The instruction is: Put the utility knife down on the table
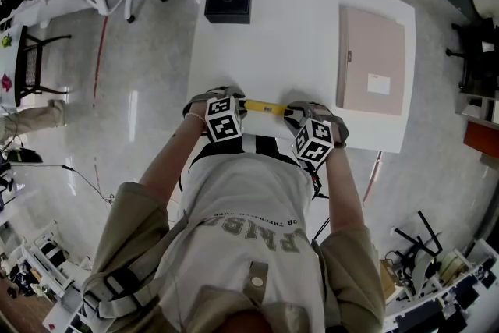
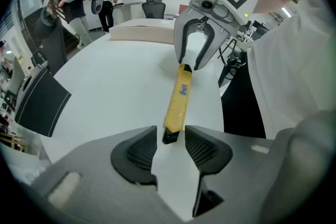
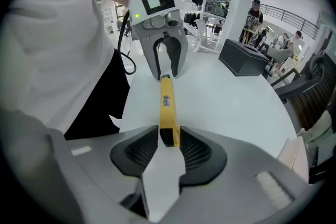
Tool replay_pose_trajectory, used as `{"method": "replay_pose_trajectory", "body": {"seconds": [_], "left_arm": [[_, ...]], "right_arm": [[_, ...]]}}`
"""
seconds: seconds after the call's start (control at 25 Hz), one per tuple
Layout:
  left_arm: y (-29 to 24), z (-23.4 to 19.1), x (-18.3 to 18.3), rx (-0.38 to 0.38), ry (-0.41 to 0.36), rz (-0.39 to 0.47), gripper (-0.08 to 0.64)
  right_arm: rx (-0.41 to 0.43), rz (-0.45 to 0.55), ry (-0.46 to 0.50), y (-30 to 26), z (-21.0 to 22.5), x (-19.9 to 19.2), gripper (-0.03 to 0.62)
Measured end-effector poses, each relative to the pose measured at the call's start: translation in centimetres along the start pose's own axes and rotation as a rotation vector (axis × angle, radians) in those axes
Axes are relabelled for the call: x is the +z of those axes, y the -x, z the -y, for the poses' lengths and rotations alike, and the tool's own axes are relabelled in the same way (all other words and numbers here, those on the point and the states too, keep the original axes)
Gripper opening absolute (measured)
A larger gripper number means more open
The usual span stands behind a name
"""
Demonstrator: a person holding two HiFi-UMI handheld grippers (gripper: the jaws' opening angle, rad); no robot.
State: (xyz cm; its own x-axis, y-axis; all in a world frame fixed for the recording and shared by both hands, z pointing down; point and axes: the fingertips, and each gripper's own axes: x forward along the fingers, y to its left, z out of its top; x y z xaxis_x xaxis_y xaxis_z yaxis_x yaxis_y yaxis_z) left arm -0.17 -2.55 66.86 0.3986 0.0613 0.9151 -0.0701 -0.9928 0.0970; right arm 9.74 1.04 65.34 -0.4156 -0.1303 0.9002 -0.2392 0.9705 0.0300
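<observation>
Pinching the utility knife (image 1: 263, 107) by its yellow end in the right gripper (image 3: 169, 136), left gripper (image 2: 170, 135) spread loose round the dark tip, along the near edge of the table (image 1: 296, 27). Could tip off that edge if released here.

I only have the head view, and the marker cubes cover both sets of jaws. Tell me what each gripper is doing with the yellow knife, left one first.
Observer: In the left gripper view, the left gripper is open. The black end of the knife sits between the pads with a gap on each side.
Operator: Now give me the right one.
Observer: In the right gripper view, the right gripper is shut on the knife's yellow end, and both pads press against it.
</observation>
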Motion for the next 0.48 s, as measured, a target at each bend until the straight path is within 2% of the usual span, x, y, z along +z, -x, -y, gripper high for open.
{"method": "replay_pose_trajectory", "body": {"seconds": [0.16,0.24,0.48], "left_arm": [[1.0,-0.3,0.7,-0.001,0.069,0.061,0.173],[1.8,-0.9,1.2,0.005,0.136,0.116,0.173],[7.2,-4.2,4.8,0.081,0.382,0.413,0.173]], "right_arm": [[-0.04,0.065,-0.052,1.4,0.4,1.3,0.129],[-0.082,0.131,-0.111,2.4,1.2,2.4,0.13],[-0.326,0.433,-0.318,8.1,6.3,6.2,0.13]]}}
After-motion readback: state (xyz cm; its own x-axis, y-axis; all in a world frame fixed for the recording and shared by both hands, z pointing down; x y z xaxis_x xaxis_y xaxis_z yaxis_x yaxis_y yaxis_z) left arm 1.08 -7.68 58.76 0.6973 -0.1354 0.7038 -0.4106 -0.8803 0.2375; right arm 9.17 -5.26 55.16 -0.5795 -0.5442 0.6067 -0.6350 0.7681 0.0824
